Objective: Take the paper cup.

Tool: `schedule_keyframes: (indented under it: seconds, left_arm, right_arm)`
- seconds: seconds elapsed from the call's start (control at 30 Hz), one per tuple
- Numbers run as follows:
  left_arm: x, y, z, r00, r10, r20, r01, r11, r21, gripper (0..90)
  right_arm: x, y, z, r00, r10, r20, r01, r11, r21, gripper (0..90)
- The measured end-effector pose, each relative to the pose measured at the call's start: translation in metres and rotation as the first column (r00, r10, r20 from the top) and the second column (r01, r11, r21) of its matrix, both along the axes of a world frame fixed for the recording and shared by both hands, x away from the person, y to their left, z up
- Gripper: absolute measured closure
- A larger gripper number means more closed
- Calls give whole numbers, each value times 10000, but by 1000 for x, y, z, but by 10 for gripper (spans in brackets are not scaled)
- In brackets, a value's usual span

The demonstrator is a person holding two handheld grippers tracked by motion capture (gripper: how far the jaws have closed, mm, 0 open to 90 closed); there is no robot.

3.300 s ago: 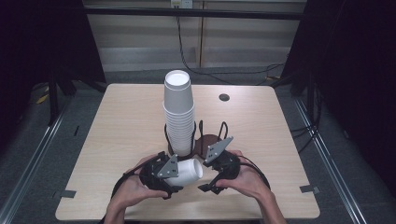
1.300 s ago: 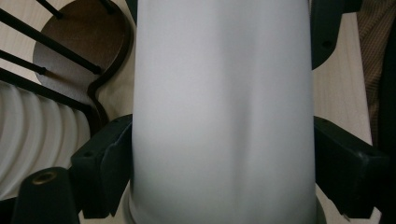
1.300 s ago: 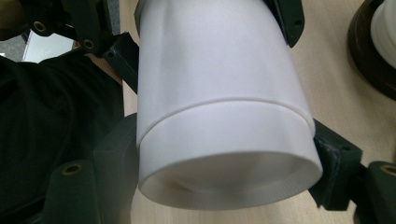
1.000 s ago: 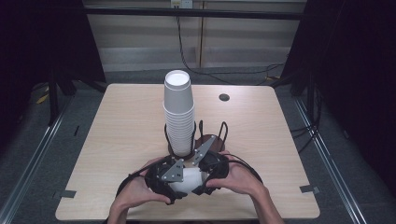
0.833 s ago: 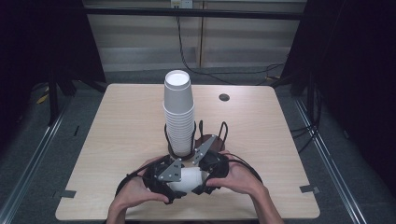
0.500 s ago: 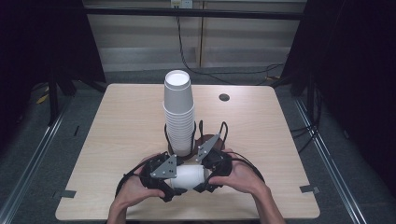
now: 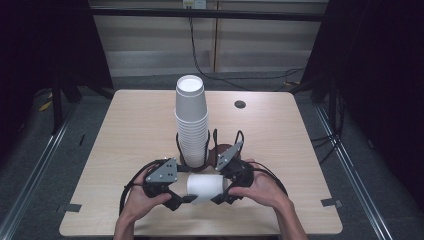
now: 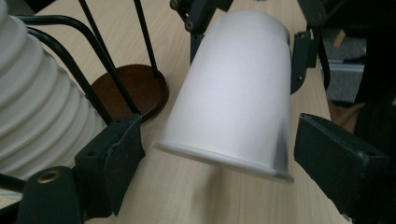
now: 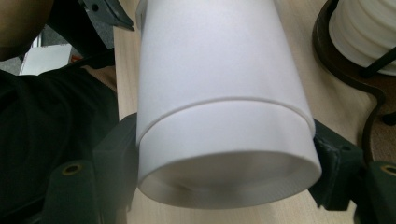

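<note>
My fingers, left: The left gripper [image 7: 189,190] has its two black jaws a little apart, one on each side of the rim of the white paper cup [image 7: 205,186]. They have just been closing. In the left gripper view there is a small gap at one jaw, and I am not pinching yet.
My fingers, right: The right gripper [image 7: 223,186] has its jaws pressed on both sides of the cup's small end. It is holding the cup.
Where the cup is: It is between my two grippers, low over the pale wooden table [image 7: 125,130] and close to the near edge.
Which way it points: The cup lies on its side. Its long way runs from one gripper to the other, across the table. The wide open end faces my left gripper and the small bottom end faces my right one.
A line on it: In the right gripper view a thin step runs round the cup. I cannot tell if it is one cup or two.
What is close: The tall stack of white paper cups [image 7: 191,125] stands in a black wire holder [image 7: 179,150] just behind my grippers. A second wire holder with a round brown base [image 8: 135,91] is beside it.
Open room: The table is bare to the left and to the right of my hands.
Far side: A small dark round spot [image 7: 240,104] sits near the far edge.
</note>
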State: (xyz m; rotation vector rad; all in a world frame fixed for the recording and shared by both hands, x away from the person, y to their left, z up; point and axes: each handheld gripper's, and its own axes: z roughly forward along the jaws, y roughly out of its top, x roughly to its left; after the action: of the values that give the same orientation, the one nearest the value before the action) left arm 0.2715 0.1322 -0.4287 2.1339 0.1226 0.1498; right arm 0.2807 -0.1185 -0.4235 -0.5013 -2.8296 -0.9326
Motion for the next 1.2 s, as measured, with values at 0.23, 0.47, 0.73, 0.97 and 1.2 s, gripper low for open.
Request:
schedule_keyframes:
  seconds: [0.23, 0.47, 0.73, 0.97, 1.2]
  left_arm:
    - [1, 9, -2, 9994, 330, -100, -334, 9985, -436, 158]
    - [1, 20, -5, 9969, 754, -205, -773, 9905, -1140, 160]
    - [0, 27, -7, 9949, 912, -440, -971, 9826, -1583, 160]
    - [-2, 28, -9, 9937, 907, -657, -1023, 9740, -2023, 158]
    - [-2, 32, -14, 9926, 882, -830, -1053, 9671, -2316, 157]
  right_arm:
    - [-3, -3, -3, 9998, -176, 81, 174, 9995, 255, 243]
    - [0, -12, -9, 9975, -701, 61, 692, 9928, 981, 242]
    - [-5, -19, -16, 9936, -1128, 82, 1091, 9754, 1917, 243]
    - [-9, -22, -16, 9906, -1317, 371, 1180, 9596, 2553, 242]
    - [-11, -28, -26, 9877, -1512, 407, 1295, 9347, 3310, 242]
